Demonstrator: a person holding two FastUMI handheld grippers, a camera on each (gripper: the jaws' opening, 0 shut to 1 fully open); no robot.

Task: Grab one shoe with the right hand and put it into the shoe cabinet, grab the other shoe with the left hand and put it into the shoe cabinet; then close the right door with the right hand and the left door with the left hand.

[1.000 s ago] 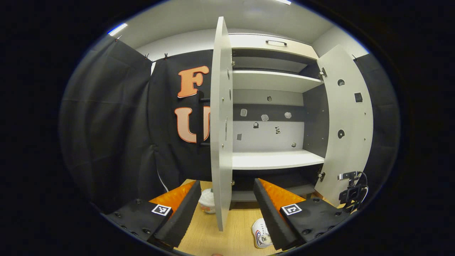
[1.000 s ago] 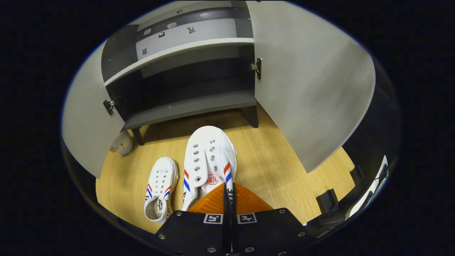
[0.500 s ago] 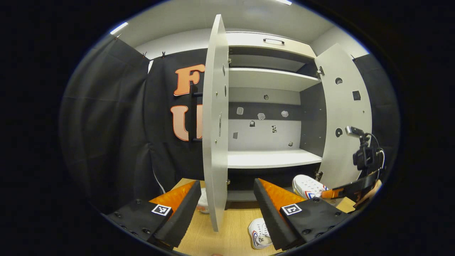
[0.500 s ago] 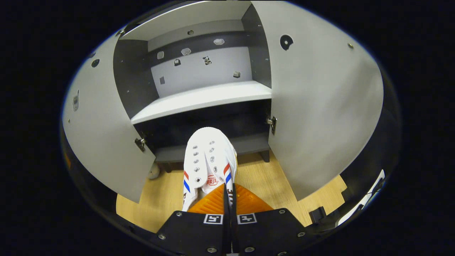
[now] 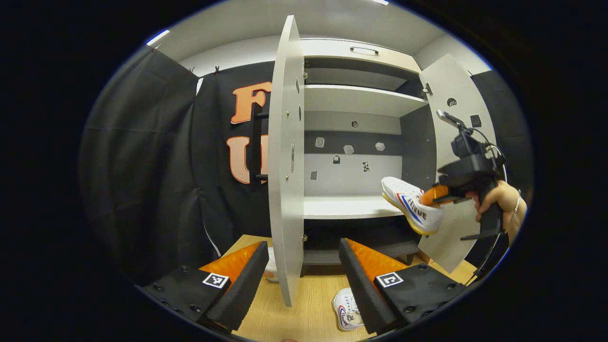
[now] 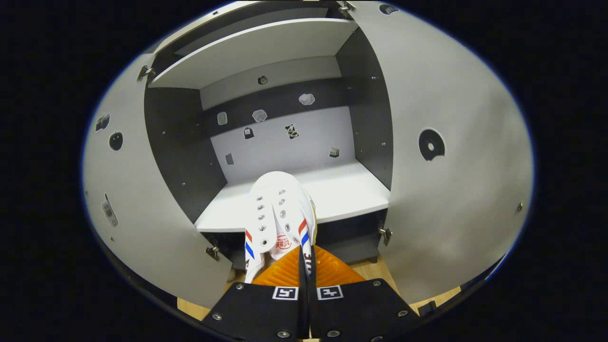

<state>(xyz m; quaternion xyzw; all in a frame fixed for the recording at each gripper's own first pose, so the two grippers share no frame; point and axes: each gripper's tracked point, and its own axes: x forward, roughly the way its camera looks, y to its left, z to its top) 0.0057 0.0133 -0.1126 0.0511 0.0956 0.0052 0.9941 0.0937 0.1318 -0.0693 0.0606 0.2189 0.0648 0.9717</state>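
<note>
Right gripper (image 6: pixel 304 259): fingers pinched nearly together on the heel collar of the first shoe (image 6: pixel 279 213); grip looked firm.
Change: over the last second this shoe rose from the floor, past the dark bottom compartment, to the white middle shelf (image 6: pixel 349 192).
First shoe position: airborne, toe toward 12 o'clock, over the shelf's front edge; not yet set down. In the left gripper view it hung at 3 o'clock (image 5: pixel 412 204), my hand (image 5: pixel 496 202) behind it.
Left gripper (image 5: pixel 301 278): fingers spread wide, holding nothing, unmoved.
Second shoe (image 5: pixel 346 311): on the wooden floor at 6 o'clock, just beside my right-hand finger.
Doors: left door (image 5: pixel 284 161) and right door (image 6: pixel 446 156) both wide open.
Meaning: first placement nearly done, I judged; release next, then the left pickup.
</note>
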